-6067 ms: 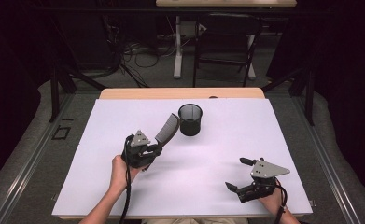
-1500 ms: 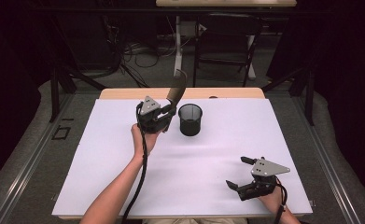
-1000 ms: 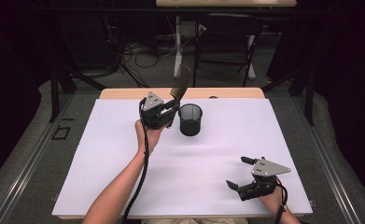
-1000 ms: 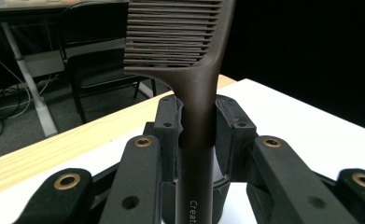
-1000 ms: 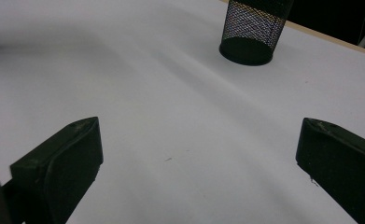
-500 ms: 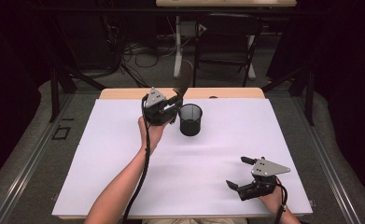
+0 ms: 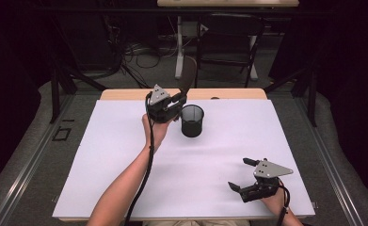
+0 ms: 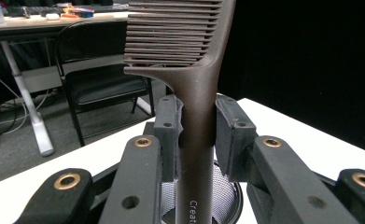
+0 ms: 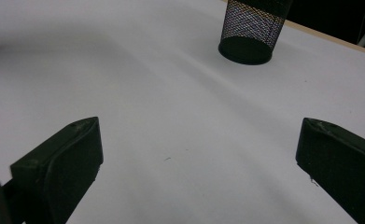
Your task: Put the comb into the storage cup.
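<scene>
Left gripper view: left gripper clamps comb upright above mesh cup.

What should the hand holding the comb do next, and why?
Probably lower it: the left gripper clamps the comb upright, teeth up, its handle end over the mesh cup, whose rim shows just beneath. The right gripper rests open, apart.

Comb matt brown plastic, probably; cup at its 5 o'clock black wire mesh; table smooth white.
</scene>
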Tool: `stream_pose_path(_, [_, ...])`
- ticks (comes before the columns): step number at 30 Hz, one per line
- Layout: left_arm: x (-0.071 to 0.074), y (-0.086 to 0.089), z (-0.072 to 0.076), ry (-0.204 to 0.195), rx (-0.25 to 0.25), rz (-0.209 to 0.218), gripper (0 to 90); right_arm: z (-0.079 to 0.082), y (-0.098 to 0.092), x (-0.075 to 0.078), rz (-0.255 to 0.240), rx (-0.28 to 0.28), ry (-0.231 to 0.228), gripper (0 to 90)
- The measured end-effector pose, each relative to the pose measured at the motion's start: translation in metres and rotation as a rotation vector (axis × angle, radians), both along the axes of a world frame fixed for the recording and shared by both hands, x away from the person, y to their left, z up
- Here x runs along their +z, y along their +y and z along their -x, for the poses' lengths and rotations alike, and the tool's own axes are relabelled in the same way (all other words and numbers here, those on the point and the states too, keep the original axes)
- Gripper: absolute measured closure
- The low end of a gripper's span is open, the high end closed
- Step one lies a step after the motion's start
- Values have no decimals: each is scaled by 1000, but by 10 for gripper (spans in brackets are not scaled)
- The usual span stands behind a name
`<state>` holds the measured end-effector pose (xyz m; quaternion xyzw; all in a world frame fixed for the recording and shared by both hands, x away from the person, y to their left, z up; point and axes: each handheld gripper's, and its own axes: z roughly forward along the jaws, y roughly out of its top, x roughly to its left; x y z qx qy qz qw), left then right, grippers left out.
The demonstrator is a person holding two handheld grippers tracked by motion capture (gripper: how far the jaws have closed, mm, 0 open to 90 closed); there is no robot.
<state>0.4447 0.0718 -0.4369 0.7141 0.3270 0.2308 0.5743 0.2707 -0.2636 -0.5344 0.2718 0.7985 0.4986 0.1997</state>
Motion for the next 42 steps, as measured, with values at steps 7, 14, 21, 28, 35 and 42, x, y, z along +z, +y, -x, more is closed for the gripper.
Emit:
stream_pose_path(7, [0,-1,-4,-9,7,18,723,0,0,0,3,1,1,4])
stream_pose_path(14, [1,-4,-6,-21,-2,25,723,0,0,0,2,0,-2,4])
stream_pose_path(21, [-1,-7,-8,-27,-1,42,723,0,-1,0,3,0,-3,4])
stream_pose_path(28, [-3,-9,-11,-27,2,39,723,0,-1,0,3,-1,-1,4])
stream_pose_path(35, [-5,-10,-13,-38,2,49,723,0,-1,0,5,1,-1,4])
stream_pose_path(42, [-5,-12,-17,-33,19,66,723,0,-1,0,4,0,0,4])
